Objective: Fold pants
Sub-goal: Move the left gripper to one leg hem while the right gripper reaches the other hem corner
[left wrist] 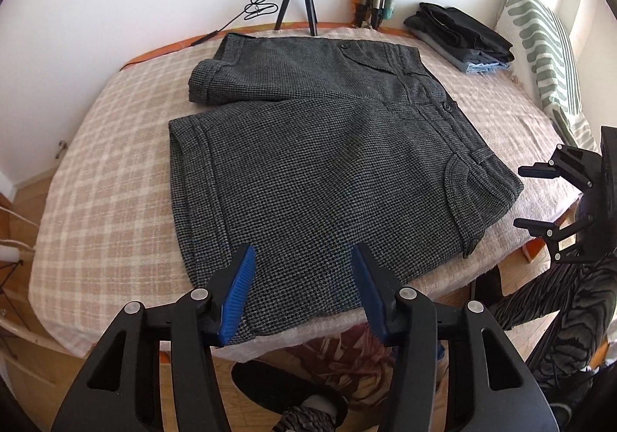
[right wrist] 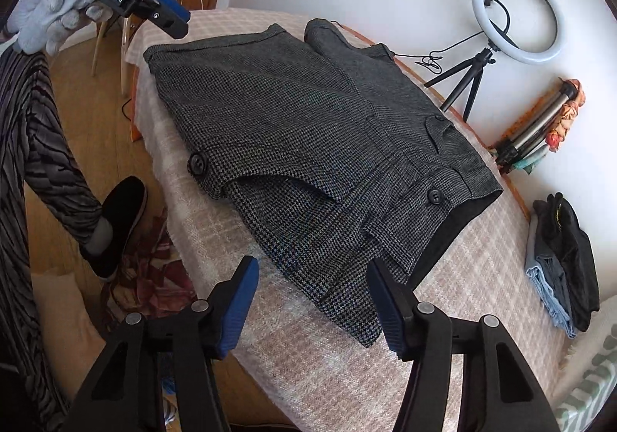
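Left gripper: fingers spread, pinching nothing; the near side seam of the pants lies between and beneath them, no pad contact evident. Right gripper: fingers likewise spread, empty, straddling the waistband corner without gripping it.

The pants, short and dark houndstooth, lie flat on the checked surface, waistband at 3 o'clock and leg hems at 9 o'clock in the left wrist view.

Assessment: thick woven cloth, soft but with body, light, not slippery, not fragile. It should crease cleanly. Recommended holds are the doubled near edge, at hem and waistband corner.

Stacked clothes sit at 1 o'clock, a ring light beyond the far edge.
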